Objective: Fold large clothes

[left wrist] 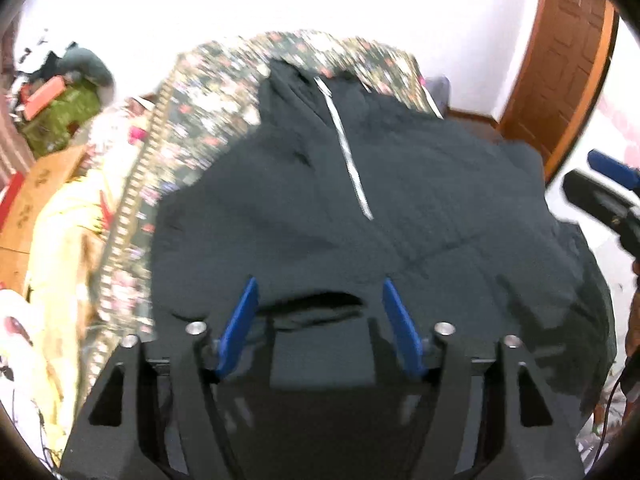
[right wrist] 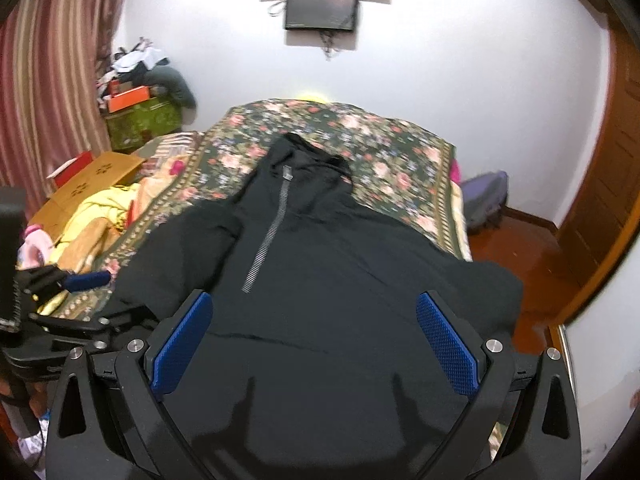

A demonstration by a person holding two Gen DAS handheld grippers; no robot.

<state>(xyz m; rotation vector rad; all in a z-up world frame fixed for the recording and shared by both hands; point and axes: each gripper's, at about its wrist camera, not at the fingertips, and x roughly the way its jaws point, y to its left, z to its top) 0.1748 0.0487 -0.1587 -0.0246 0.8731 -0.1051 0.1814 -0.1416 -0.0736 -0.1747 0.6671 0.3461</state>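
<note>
— Where's the jacket (right wrist: 320, 240)?

— Spread flat on the flowered bedspread (right wrist: 384, 152), zipper (right wrist: 268, 236) up the middle, collar at the far end near the wall with the screen (right wrist: 321, 7). Its near hem lies right under both my claws.

— And the claws?

— My left claw (left wrist: 318, 308) has its blue fingers (left wrist: 240, 332) spread apart over a dark fold of cloth, gripping nothing. My right claw (right wrist: 316, 344) is spread wide too, over the lower part of the jacket (whether the tips touch the fabric I can't tell).

— Anything beside it?

— Yellow bedding (right wrist: 92, 216) and a cardboard box (right wrist: 90, 178) on the left, a wooden door (right wrist: 612, 208) on the right
</note>
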